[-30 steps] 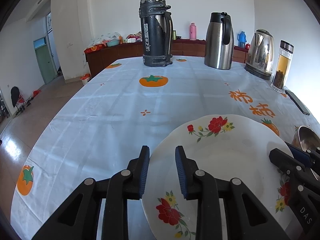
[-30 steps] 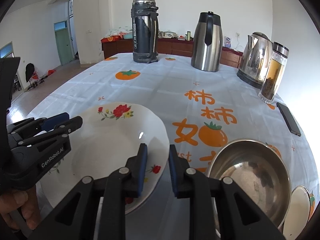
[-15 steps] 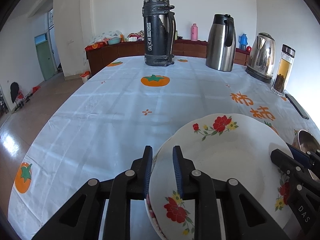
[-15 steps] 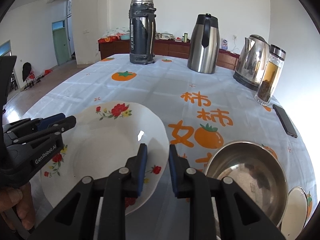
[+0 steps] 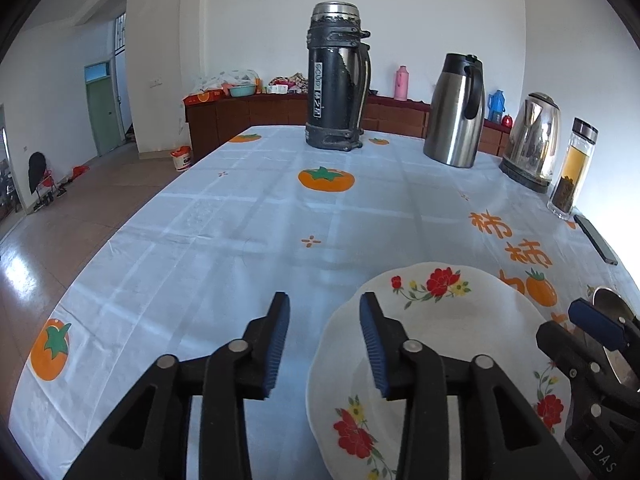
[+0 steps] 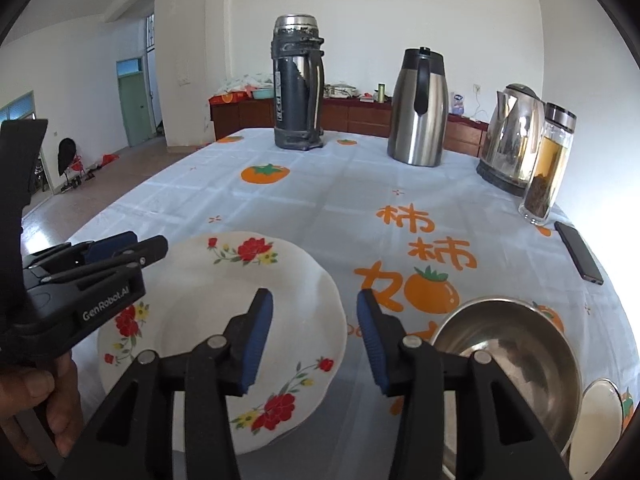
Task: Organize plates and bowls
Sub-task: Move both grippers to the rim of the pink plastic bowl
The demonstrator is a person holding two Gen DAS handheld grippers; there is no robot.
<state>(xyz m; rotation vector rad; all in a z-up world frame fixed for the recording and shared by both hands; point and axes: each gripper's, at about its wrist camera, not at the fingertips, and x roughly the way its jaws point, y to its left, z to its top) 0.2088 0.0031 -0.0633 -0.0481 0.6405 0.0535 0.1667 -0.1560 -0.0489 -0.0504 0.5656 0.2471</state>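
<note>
A white plate with red flowers (image 5: 452, 332) lies flat on the persimmon-print tablecloth (image 5: 248, 248). My left gripper (image 5: 325, 340) straddles its left rim with the jaws opening; neither pad presses on the plate. In the right wrist view the same plate (image 6: 208, 304) has its right rim between the fingers of my right gripper (image 6: 314, 336), whose jaws are also opening and stand clear of it. Each gripper shows in the other's view: the right gripper (image 5: 568, 326) and the left gripper (image 6: 148, 242). A steel bowl (image 6: 508, 360) sits just right of the plate.
A black thermos (image 5: 338, 80), a steel carafe (image 5: 456, 112), a kettle (image 5: 532, 140), a glass tea bottle (image 5: 574, 168) and a phone (image 5: 598, 238) line the far and right sides. A small white plate (image 6: 600, 412) lies beside the bowl. The table edge drops to the floor on the left.
Both grippers were shut on the plate's opposite rims half a second ago. Now both have opened and the plate rests flat on the cloth.
</note>
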